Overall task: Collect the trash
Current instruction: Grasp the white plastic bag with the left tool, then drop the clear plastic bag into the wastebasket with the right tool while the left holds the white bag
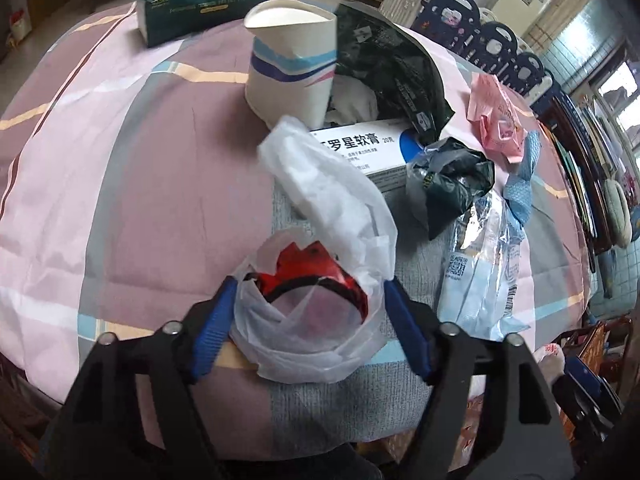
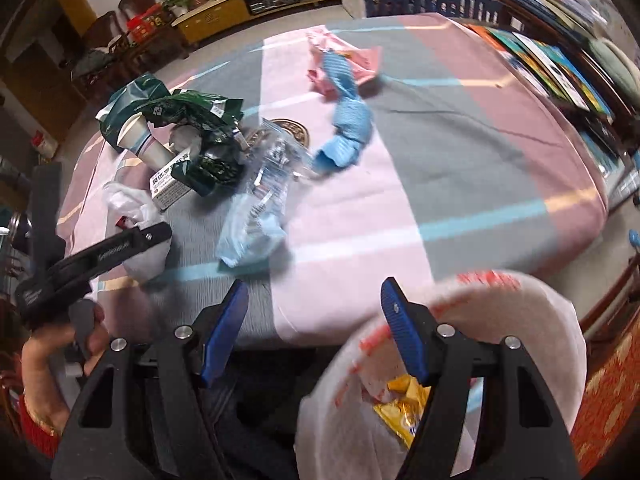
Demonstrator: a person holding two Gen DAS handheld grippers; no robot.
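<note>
We judge collecting barely begun: our left claw [image 1: 308, 312] straddles a crumpled white plastic bag with red scrap [image 1: 308, 320], jaws apart; our right claw [image 2: 314, 320] gapes empty beside the white collection bag [image 2: 500, 320]; several wrappers remain on the worktop [image 2: 460, 152]

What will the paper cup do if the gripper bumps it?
The paper cup would probably tip over: it looks empty, so it is likely light, and it already leans. Its rim is squashed out of round, so it likely crumples if squeezed. Tipped, it might roll toward the box beside it.
</note>
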